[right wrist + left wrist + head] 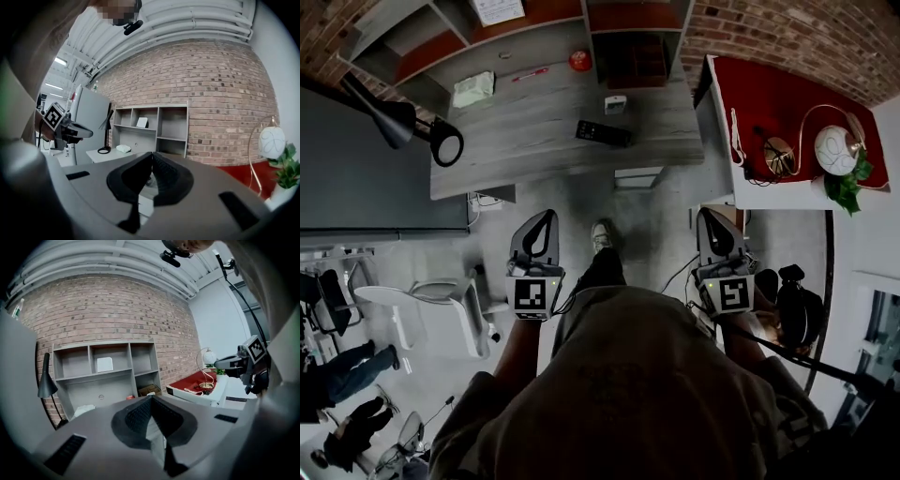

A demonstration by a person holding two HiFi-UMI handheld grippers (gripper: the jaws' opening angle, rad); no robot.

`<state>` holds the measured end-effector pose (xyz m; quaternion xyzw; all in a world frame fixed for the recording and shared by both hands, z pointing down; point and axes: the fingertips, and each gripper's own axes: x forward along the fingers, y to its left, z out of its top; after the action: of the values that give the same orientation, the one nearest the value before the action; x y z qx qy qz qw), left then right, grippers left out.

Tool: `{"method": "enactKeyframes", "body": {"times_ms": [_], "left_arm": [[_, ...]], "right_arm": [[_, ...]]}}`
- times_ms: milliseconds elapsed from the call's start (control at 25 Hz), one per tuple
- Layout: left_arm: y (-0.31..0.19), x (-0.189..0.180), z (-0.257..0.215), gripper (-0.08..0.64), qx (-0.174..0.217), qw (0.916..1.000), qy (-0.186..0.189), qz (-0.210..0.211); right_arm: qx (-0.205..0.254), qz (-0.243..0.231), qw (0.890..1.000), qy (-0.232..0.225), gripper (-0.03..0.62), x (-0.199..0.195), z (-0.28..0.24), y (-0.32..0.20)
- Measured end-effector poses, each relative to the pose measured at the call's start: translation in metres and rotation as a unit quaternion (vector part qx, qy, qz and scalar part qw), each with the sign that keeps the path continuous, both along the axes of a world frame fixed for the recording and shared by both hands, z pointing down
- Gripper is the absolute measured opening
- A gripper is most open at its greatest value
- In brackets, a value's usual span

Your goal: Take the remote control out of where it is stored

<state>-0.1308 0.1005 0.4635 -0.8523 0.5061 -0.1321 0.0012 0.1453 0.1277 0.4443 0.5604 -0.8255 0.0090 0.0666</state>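
Observation:
A flat black remote control (pixel 602 132) lies on the grey desk (pixel 534 141), near its front right part. Both grippers hang over the floor in front of the desk, well short of it. My left gripper (pixel 546 218) is shut with nothing between its jaws; in the left gripper view its tips (pixel 151 398) meet. My right gripper (pixel 710 217) is shut and empty too, its tips (pixel 151 153) touching. Each gripper view hides the remote behind its own jaws. The left gripper view shows the right gripper (pixel 220 363) at the right.
On the desk lie a small white box (pixel 615 104), a red disc (pixel 579 61), a red pen (pixel 530 73) and a white cloth (pixel 473 89); a black lamp (pixel 403 127) stands at its left. A pale drawer front (pixel 637 177) sits under the desk edge. A red-topped side table (pixel 787 112) is at the right.

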Motion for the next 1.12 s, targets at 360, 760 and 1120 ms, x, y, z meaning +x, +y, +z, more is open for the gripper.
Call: {"method": "enactKeyframes", "body": {"times_ms": [360, 760, 1120], "left_arm": [[-0.069, 0.002, -0.012, 0.011, 0.006, 0.9997, 0.011, 0.020], [-0.110, -0.021, 0.001, 0.011, -0.007, 0.9991, 0.019, 0.036], [-0.160, -0.037, 0.009, 0.011, -0.011, 0.9977, 0.022, 0.063]], "right_arm": [[-0.012, 0.006, 1.000, -0.002, 0.014, -0.013, -0.002, -0.057], [-0.011, 0.025, 1.000, 0.004, 0.014, -0.037, -0.003, -0.102], [-0.002, 0.051, 0.999, 0.011, 0.014, -0.054, -0.011, -0.142]]}}
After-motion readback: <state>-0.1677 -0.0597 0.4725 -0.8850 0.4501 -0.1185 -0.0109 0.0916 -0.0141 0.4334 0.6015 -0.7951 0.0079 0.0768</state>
